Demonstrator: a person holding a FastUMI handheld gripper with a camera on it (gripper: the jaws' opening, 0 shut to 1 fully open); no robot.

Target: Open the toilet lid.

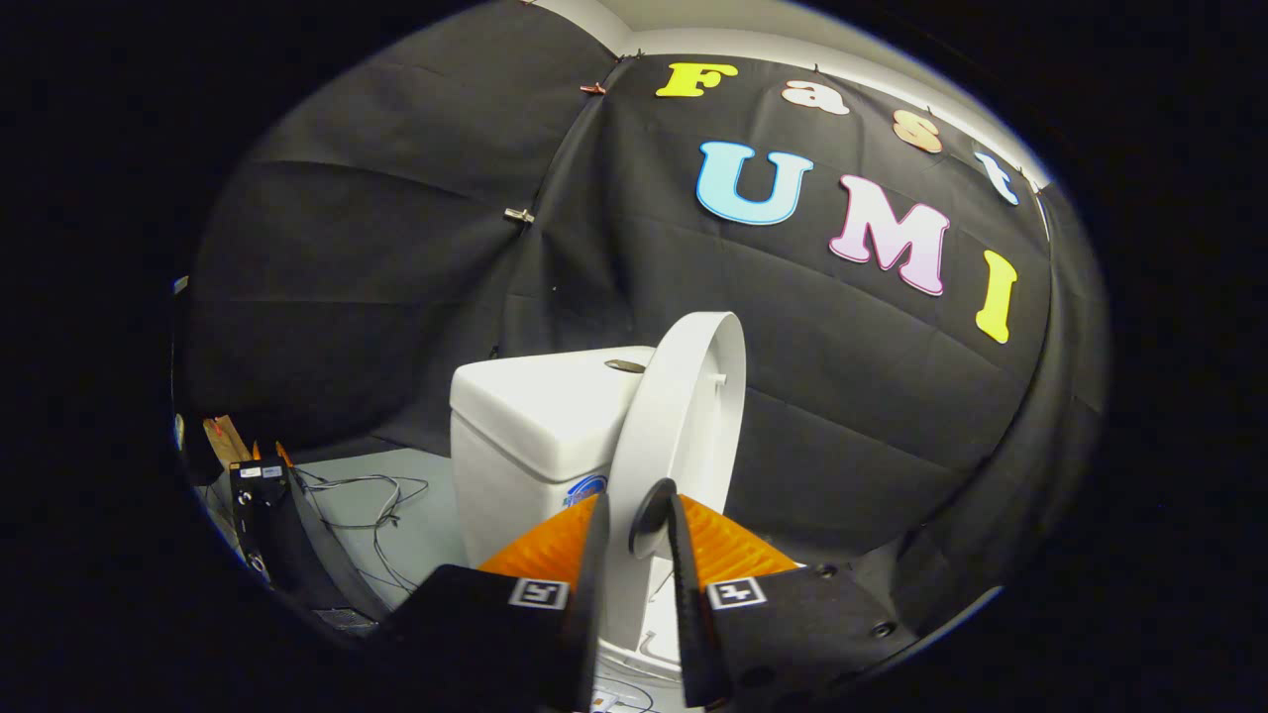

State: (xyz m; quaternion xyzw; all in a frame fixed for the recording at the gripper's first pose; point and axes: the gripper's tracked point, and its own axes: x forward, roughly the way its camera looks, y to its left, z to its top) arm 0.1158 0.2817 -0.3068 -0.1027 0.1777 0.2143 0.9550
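Black-walled booth, tool (636, 515) gripping raised lid (684, 396), tank (535, 416) behind

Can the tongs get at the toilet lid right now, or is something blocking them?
Probably yes. The toilet lid already stands upright beside the tank, and its edge sits between the tongs, which look closed on it. Nothing lies between them.

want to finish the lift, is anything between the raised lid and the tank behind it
Nothing visible. The lid stands nearly upright, its edge between the fingers of the tool, with the tank right behind it and its flat top bare except for the flush button.
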